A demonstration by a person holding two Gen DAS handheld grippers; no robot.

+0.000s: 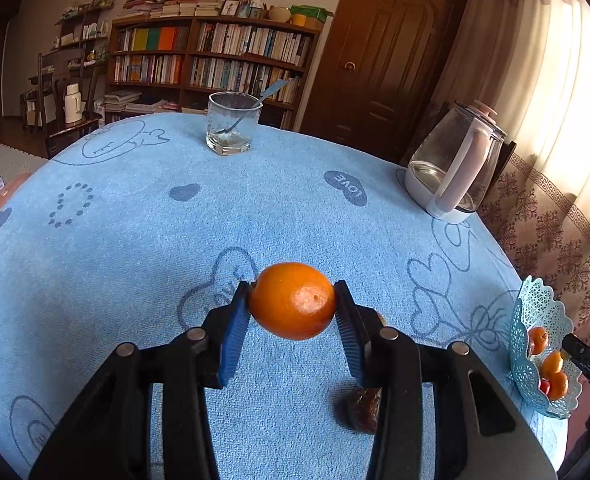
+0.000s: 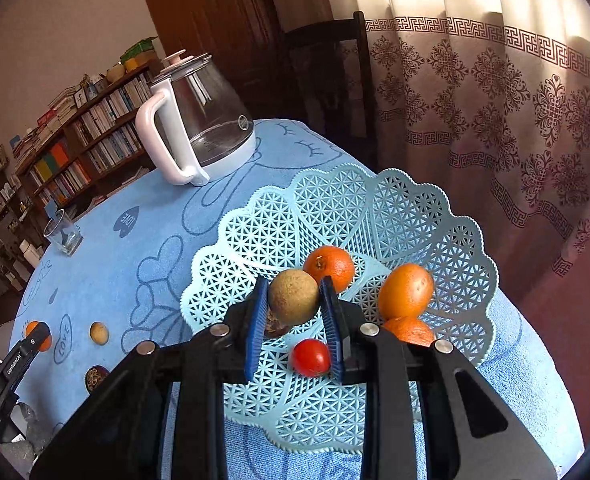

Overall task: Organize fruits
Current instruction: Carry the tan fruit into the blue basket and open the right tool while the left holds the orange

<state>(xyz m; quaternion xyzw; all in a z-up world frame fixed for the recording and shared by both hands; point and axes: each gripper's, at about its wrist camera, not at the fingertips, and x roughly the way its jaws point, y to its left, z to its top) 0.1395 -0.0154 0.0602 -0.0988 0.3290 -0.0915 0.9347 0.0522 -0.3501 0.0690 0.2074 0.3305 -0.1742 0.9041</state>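
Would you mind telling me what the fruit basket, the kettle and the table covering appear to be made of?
The basket: likely moulded plastic, pale blue, matte, with a pierced lattice and scalloped rim. The kettle: clear body, probably glass, with a glossy white plastic-looking handle and base. The table covering: soft looped fabric like terry towelling, light blue, printed.

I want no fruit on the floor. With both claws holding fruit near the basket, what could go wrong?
1. The right claw pinches the brown fruit only at its sides; released from above the basket, it may bounce off the oranges or tomato.
2. The basket sits near the table edge, so a push could tip it.
3. The left claw's orange is round and could slip.
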